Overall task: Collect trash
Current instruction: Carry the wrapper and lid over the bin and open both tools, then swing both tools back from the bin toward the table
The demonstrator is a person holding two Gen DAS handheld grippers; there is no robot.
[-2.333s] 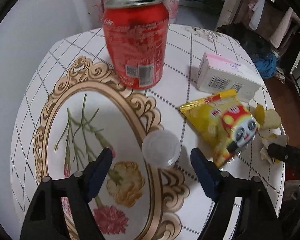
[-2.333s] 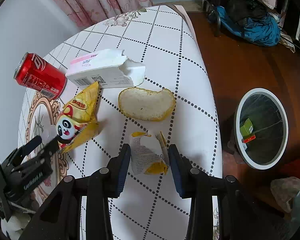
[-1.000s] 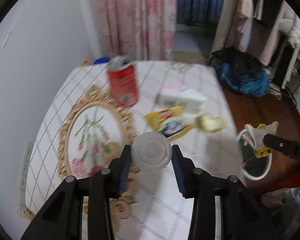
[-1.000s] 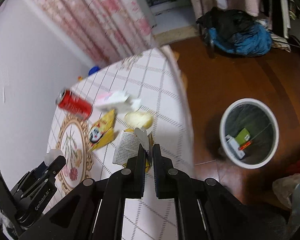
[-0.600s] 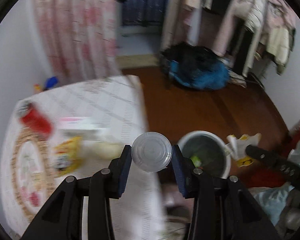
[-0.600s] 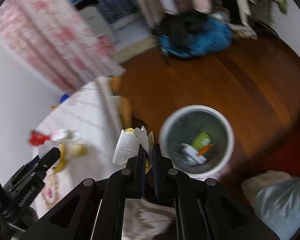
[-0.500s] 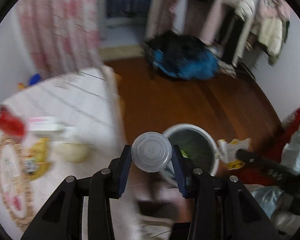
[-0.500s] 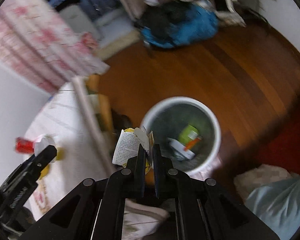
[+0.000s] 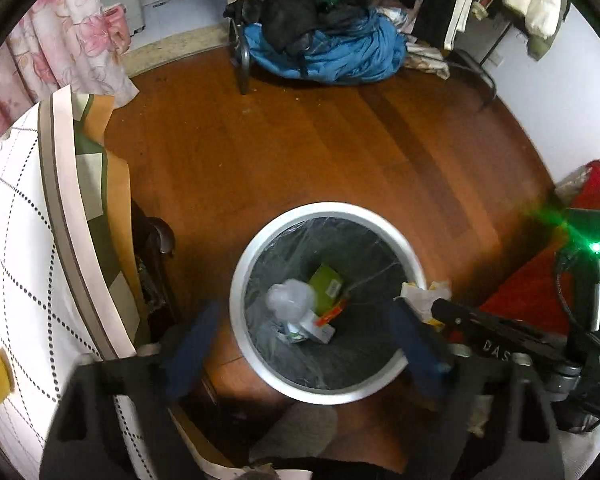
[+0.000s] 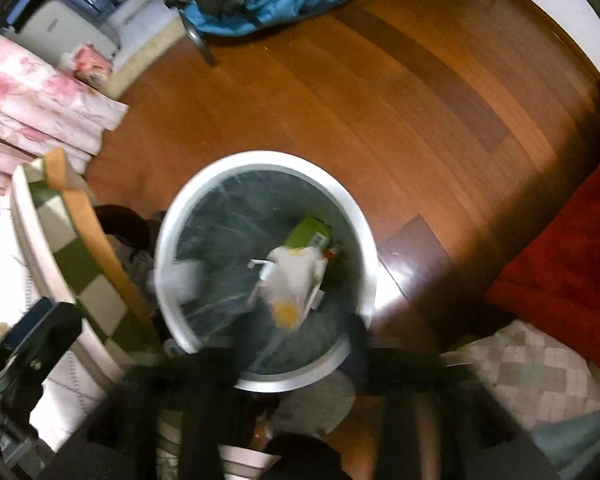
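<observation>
A white waste bin (image 9: 328, 208) with a dark liner stands on the wooden floor right below both grippers. My left gripper (image 9: 304, 340) is open, its blue pads spread wide over the bin. The clear plastic cup (image 9: 288, 300) is loose inside the bin, blurred. My right gripper (image 10: 290, 360) is blurred with its fingers apart. The white and yellow wrapper (image 10: 292, 284) is a smear over the bin (image 10: 260, 158) ahead of them. In the left wrist view the wrapper (image 9: 424, 292) is at the right gripper's tip (image 9: 440, 308), above the rim.
A green box (image 9: 326, 280) and a white carton (image 9: 316, 330) lie in the bin. The table (image 9: 16, 240) with its chequered cloth is close on the left. Blue bedding (image 9: 320, 48) lies on a chair behind. A red rug (image 9: 540, 288) is on the right.
Both grippers swung from the table to above the bin. The left gripper opened and dropped the cup. The right gripper's fingers parted and the wrapper is leaving them.
</observation>
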